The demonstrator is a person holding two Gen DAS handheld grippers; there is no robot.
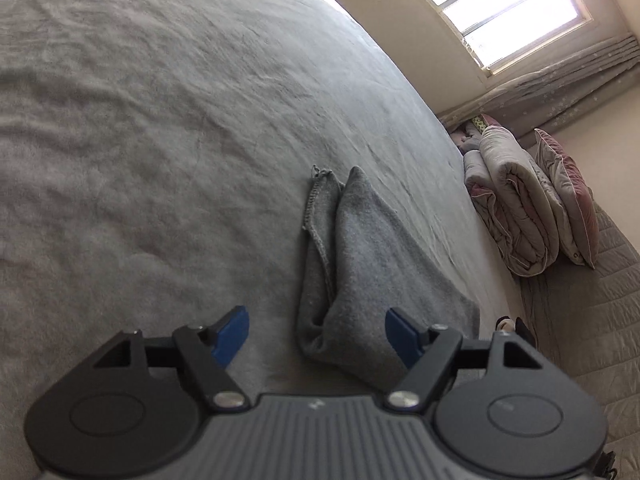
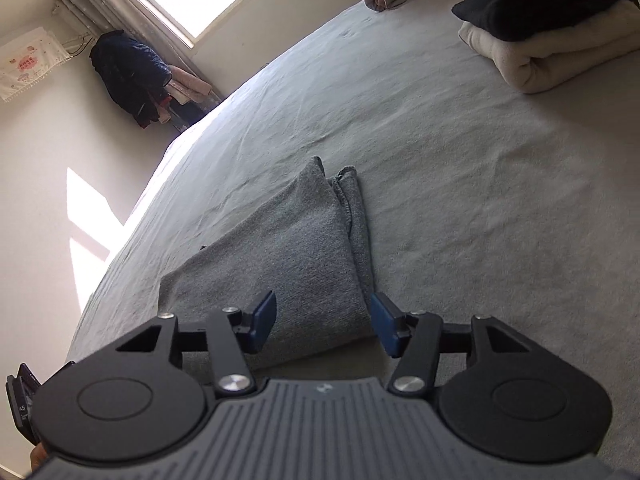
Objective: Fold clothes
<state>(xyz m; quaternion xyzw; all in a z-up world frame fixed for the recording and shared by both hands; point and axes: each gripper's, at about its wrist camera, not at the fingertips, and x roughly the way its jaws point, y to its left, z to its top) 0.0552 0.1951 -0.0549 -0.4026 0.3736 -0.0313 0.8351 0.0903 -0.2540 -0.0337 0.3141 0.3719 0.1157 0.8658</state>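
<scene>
Blue pads of the left gripper [image 1: 316, 338] sit nearest the lens in the left wrist view, jaws spread wide, nothing pinched; the near end of the grey knit garment [image 1: 360, 276] lies between and just below them, not pressed. Left of it, wrinkled grey bedsheet [image 1: 140, 120] only. Garment is folded into a long narrow stack running away from the camera, a looser under-layer with a stitched hem peeking out on its left side, top panel lapped over. Right of it, bed edge, then a rolled quilt [image 1: 516, 208] and a pink pillow [image 1: 568, 200] well apart, window [image 1: 508, 4] above. Right wrist view, same order: wall with sun patches, dark jacket [image 2: 128, 72] hanging near the window, then the same garment [image 2: 296, 264] at the bed's near edge, right gripper [image 2: 324, 328] over its near end, jaws parted at a medium gap, pads flanking the cloth corner but not squeezing it. Further right, bare sheet, then a folded cream item [image 2: 560, 60] with a black item [image 2: 548, 0] on top, well apart. Handling guess: soft, light, limp knit, no stiffness, layers slide on each other, fuzzy surface should grip pads fine, nothing fragile. Thick at folded edges, so jaws need width. Best hold looks like the two near corners, pinching all layers together at the fold, one gripper each; grabbing just the top panel would likely peel the stack open. Loose hem side may trail.
</scene>
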